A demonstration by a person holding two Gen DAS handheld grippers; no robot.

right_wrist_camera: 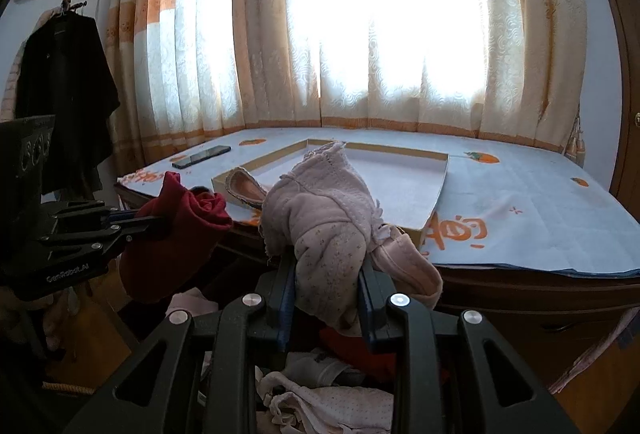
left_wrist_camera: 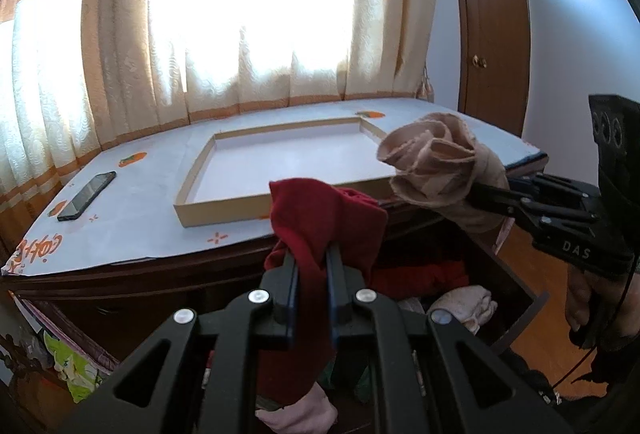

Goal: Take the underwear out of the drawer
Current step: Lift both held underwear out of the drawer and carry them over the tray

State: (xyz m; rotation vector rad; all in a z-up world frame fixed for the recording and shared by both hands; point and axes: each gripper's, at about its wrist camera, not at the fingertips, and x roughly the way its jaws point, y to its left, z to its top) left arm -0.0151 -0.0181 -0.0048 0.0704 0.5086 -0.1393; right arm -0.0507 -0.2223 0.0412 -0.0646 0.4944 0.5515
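I am holding my left claw (left_wrist_camera: pixel 311 258) closed tight on a dark red undergarment (left_wrist_camera: pixel 324 218), which is bunching above the fingertips and hanging down between the two fingers. In the left wrist view, my right claw (left_wrist_camera: pixel 474 191) is entering from 3 o'clock, and its jaws are standing partly apart, clamped on a bulky beige-pink undergarment (right_wrist_camera: pixel 328 230) that is folding over the tips. Both garments are hanging in the air above the open drawer (left_wrist_camera: pixel 516 286), clear of its contents. The drawer is sitting at 6 o'clock in both views, and more folded underwear (right_wrist_camera: pixel 332 402) in white, pink and red is lying inside it. The table (left_wrist_camera: pixel 152 218) above the drawer is carrying a white printed covering with orange motifs. A shallow cardboard tray (left_wrist_camera: pixel 224 209) is lying on the table at 12 o'clock from my left claw, its white floor showing. A dark phone (left_wrist_camera: pixel 86 195) is lying flat on the table at 10 o'clock, well apart from the tray. Cream and orange curtains (right_wrist_camera: pixel 280 33) are hanging behind the table, brightly backlit. In the right wrist view, a black garment (right_wrist_camera: pixel 64 89) is hanging at 9 o'clock against the wall. A hand (left_wrist_camera: pixel 588 298) is gripping the right claw's handle at 3 o'clock in the left wrist view.
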